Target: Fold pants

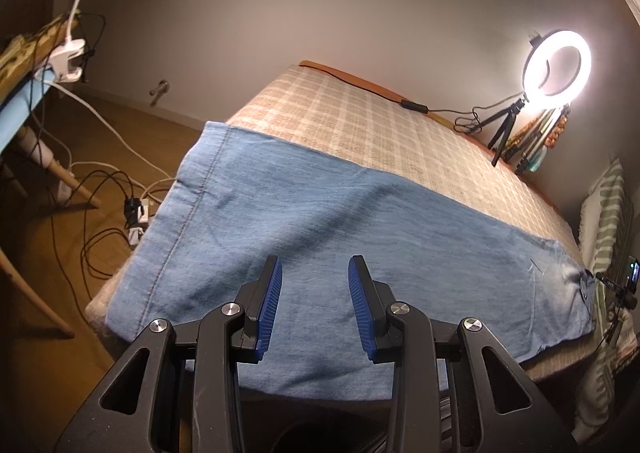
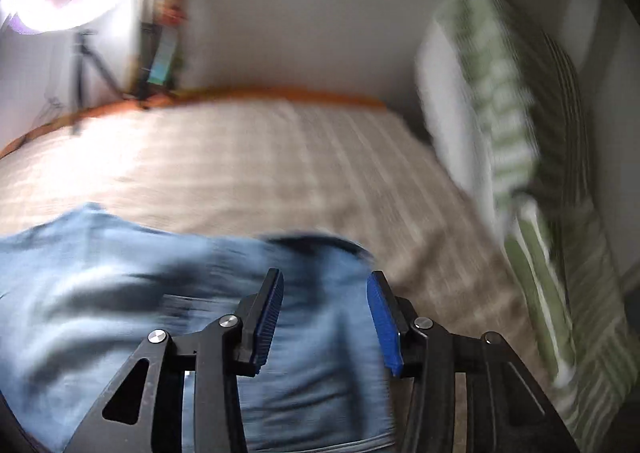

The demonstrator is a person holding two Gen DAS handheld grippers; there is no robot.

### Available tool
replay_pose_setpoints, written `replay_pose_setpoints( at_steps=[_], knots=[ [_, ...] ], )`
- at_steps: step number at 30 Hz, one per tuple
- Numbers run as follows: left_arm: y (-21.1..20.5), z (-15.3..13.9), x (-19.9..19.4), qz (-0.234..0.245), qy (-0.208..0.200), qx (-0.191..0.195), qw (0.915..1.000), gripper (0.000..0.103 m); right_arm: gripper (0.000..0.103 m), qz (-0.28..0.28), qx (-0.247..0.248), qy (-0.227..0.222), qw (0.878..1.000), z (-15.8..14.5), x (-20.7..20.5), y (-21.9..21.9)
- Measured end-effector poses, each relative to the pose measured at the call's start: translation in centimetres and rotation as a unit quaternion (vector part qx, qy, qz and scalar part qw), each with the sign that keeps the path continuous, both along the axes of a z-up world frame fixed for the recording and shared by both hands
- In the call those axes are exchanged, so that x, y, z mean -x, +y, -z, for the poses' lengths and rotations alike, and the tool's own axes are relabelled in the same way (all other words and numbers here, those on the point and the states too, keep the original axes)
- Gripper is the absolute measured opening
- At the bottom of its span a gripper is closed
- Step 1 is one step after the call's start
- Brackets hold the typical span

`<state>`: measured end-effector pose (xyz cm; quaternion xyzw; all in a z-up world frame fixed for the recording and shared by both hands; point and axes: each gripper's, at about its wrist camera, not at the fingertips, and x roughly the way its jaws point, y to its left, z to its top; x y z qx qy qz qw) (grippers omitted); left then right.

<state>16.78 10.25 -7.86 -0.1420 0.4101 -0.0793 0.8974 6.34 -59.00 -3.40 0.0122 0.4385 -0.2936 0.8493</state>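
Left wrist view: one pair of blue denim pants [image 1: 320, 221] lies flat across the bed [image 1: 400, 125], hem at 9 o'clock. The left gripper [image 1: 315, 309] hovers above it, jaws narrowly parted, empty. One ring light [image 1: 558, 63] glows at 2 o'clock. The right gripper [image 2: 326, 317], jaws moderately apart, holds nothing. No writing is legible.
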Motion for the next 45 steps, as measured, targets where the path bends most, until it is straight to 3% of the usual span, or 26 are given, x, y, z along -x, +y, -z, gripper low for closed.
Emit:
replay_pose_setpoints(
  at_steps=[3,10,12,16,21,25,32,37,41,45],
  knots=[
    [0.4,0.3,0.6,-0.006,0.0,0.004,1.0,0.033,0.043,-0.061,-0.064,-0.013,0.996,1.0,-3.1,2.9],
    [3.3,0.7,3.4,-0.043,0.001,0.03,0.9986,0.033,0.043,-0.091,-0.086,0.051,0.991,6.5,-8.0,5.1],
    [4.7,0.8,4.3,-0.058,0.003,0.044,0.9973,0.053,0.043,-0.079,-0.087,0.067,0.991,8.3,-8.4,4.6],
    [7.9,1.4,6.3,-0.098,0.001,0.081,0.9918,0.055,0.044,-0.064,-0.094,0.053,0.992,8.2,-8.2,4.1],
    [11.6,3.9,7.6,-0.145,-0.001,0.191,0.9708,0.055,0.046,-0.065,-0.108,0.013,0.992,5.3,-7.0,6.2],
    [12.5,6.2,7.6,-0.158,0.001,0.252,0.9548,0.055,0.054,-0.09,-0.124,-0.023,0.988,2.8,-5.8,10.1],
    [12.5,9.7,7.2,-0.177,0.012,0.323,0.9297,0.055,0.057,-0.132,-0.148,-0.05,0.979,0.9,-3.9,16.5],
    [12.2,9.6,7.0,-0.174,-0.02,0.336,0.9252,0.055,0.057,-0.15,-0.158,-0.053,0.975,0.2,-3.9,20.5],
    [11.4,8.1,7.0,-0.158,-0.053,0.306,0.9374,0.054,0.057,-0.166,-0.166,-0.062,0.97,-0.8,-4.3,23.2],
    [11.5,8.6,6.2,-0.161,-0.034,0.288,0.9434,0.054,0.059,-0.197,-0.164,-0.063,0.965,-1.6,-5.5,26.7]
  ],
)
